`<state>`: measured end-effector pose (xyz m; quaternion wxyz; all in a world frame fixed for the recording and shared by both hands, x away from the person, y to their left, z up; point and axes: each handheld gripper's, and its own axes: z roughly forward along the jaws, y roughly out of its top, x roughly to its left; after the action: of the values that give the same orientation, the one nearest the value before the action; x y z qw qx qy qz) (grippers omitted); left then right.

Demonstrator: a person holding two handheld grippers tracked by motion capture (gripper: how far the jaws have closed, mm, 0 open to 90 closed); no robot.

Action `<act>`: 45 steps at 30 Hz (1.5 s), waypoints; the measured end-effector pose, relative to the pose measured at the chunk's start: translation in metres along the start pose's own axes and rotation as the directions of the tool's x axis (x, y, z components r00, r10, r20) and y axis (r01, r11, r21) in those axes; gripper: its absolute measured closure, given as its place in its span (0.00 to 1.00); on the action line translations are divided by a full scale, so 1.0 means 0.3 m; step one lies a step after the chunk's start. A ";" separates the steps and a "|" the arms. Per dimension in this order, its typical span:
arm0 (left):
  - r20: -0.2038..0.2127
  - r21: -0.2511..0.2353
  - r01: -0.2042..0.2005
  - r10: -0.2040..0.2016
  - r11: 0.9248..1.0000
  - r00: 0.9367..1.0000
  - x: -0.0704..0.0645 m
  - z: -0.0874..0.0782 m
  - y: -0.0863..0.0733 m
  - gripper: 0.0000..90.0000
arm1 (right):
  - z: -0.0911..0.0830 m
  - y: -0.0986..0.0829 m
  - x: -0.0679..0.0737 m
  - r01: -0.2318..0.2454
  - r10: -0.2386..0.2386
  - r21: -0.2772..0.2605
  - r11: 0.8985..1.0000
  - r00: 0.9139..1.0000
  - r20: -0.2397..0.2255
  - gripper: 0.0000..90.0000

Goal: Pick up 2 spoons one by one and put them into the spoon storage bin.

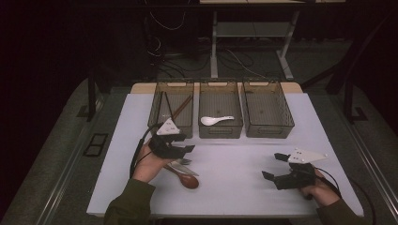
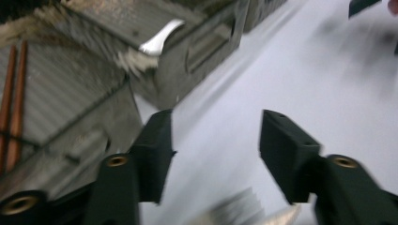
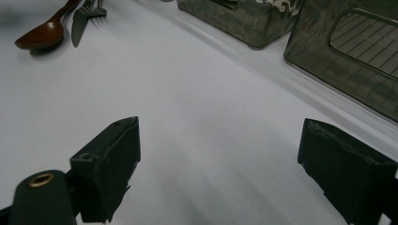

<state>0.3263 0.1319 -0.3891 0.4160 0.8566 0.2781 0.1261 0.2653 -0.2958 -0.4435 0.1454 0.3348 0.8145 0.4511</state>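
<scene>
I hold my left gripper [image 1: 187,149] low over the near-left part of the white table [image 1: 234,159], jaws spread and empty, because the cutlery still to be sorted lies right there. The brown wooden spoon [image 1: 187,180] and the metal fork [image 1: 183,161] rest side by side just under and slightly nearer to me than the jaws (the left gripper view is blurred, so I can make out only a pale metal edge between the jaw tips). Three clear bins stand in a row at the far edge: the left bin [image 1: 187,127] holds wooden chopsticks [image 1: 180,108], the middle bin [image 1: 220,131] a white ceramic spoon [image 1: 216,120]. My right gripper [image 1: 277,166] waits wide open and empty, well apart to the right.
</scene>
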 end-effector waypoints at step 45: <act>0.063 0.160 0.106 -0.118 0.981 0.991 -0.066 -0.079 -0.244 0.94 | 0.002 -0.001 0.003 0.006 -0.006 0.005 1.000 1.000 0.004 0.15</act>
<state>0.2725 0.1722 -0.4314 0.3636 0.8735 0.3198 0.0494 0.2650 -0.2950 -0.4441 0.1474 0.3336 0.8164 0.4478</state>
